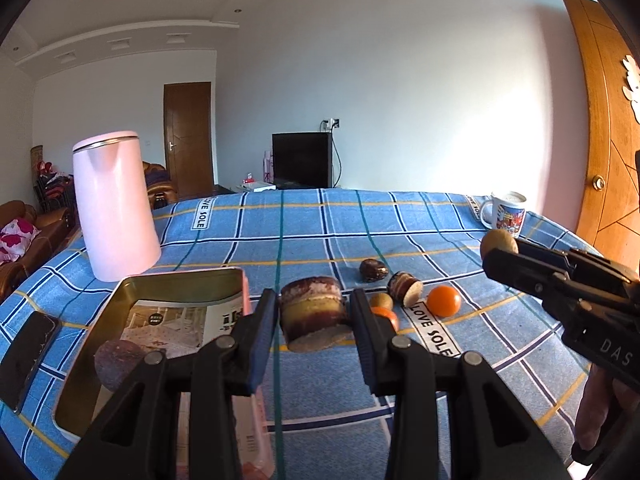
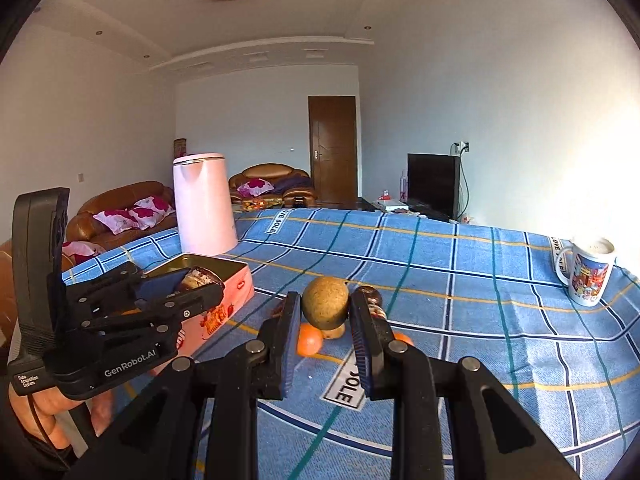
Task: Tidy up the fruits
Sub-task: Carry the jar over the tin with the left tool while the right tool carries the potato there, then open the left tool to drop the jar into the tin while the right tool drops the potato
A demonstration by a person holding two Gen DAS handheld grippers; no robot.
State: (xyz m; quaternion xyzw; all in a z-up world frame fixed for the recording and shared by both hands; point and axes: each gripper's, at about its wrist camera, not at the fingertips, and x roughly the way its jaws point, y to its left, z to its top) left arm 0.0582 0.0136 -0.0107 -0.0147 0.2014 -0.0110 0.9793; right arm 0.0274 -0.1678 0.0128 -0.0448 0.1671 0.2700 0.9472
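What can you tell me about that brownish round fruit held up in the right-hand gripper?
The round fruit is tan-brown with a dull, finely speckled, rough-looking skin, like a kiwi or russet pear; which one is unclear. It looks whole and unbruised. The right gripper clamps it between its two black fingers, one on each side, lifted clear of the blue checked tablecloth. Oranges lie on the cloth beneath it.

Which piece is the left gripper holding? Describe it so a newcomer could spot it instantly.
Start at the tall pink kettle on the blue checked tablecloth, then drop to the open gold tin box in front of it. Just right of the tin, between the left gripper's fingers, is a stubby brown-skinned cut fruit chunk. Unlike the round orange tangerine nearby, it is cylindrical with pale flesh.
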